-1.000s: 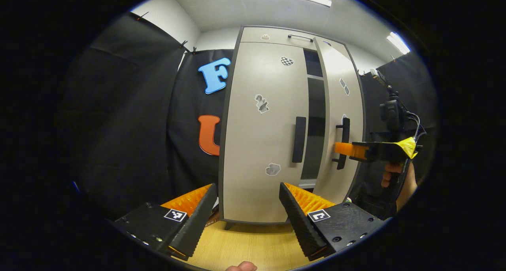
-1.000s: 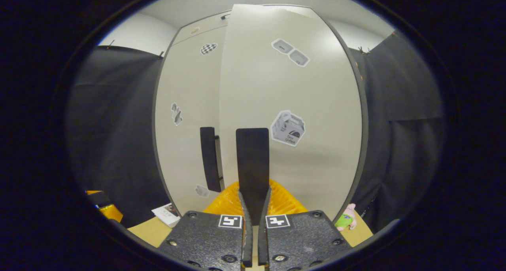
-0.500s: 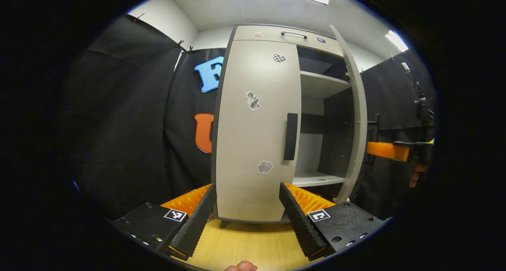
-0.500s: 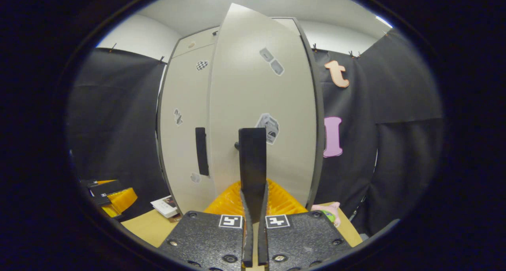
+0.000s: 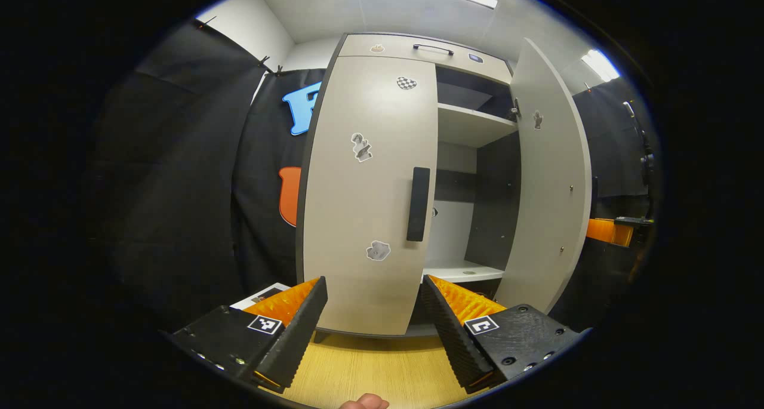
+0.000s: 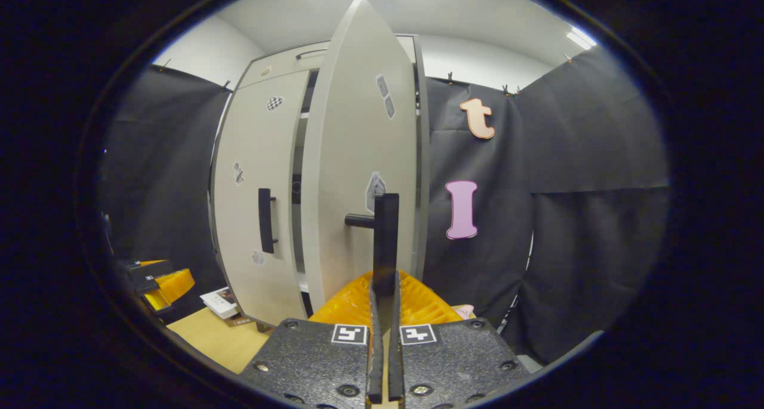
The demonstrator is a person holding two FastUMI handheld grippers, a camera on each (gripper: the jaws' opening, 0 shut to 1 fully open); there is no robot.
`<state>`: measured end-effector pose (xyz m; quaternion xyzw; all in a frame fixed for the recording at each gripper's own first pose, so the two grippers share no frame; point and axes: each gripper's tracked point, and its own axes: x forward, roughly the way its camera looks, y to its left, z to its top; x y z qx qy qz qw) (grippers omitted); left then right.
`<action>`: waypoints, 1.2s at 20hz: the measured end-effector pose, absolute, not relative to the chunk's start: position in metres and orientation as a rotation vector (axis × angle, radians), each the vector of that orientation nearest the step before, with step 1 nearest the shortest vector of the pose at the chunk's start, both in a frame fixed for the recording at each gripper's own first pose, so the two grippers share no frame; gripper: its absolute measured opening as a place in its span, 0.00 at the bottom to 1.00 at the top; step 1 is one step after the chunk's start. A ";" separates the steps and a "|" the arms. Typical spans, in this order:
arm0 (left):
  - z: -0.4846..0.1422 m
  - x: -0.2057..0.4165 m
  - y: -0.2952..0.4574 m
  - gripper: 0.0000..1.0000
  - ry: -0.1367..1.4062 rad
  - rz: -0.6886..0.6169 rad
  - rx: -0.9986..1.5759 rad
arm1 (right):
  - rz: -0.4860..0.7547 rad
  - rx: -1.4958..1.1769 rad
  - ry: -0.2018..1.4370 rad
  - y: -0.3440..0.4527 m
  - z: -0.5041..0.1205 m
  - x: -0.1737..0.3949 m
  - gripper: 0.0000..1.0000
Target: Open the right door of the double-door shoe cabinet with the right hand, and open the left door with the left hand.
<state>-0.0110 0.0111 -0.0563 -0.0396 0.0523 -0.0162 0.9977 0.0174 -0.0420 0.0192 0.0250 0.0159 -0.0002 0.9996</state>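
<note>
Now the right door [image 6: 358, 176] is swung far wider than a moment ago, its handle [image 6: 385, 242] pinched by the right gripper [image 6: 382, 304]. Half the task is judged done. The left door [image 5: 370, 188] is closed, with the left gripper [image 5: 373, 313] held spread before it.

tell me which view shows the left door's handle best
The left gripper view: the left door's handle faces the camera, close and unobstructed on the closed door. The right gripper view shows it smaller, off to the side and at an angle.
</note>
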 end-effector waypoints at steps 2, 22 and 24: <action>-0.056 -0.012 0.009 0.95 0.098 -0.038 -0.075 | -0.032 0.041 0.033 -0.055 0.018 0.015 0.07; -0.063 -0.010 0.005 0.95 0.107 -0.054 -0.144 | -0.102 0.111 0.008 -0.071 0.006 -0.037 0.04; -0.066 -0.010 0.012 0.95 0.122 -0.031 -0.119 | -0.035 0.092 -0.004 -0.042 0.007 -0.041 0.04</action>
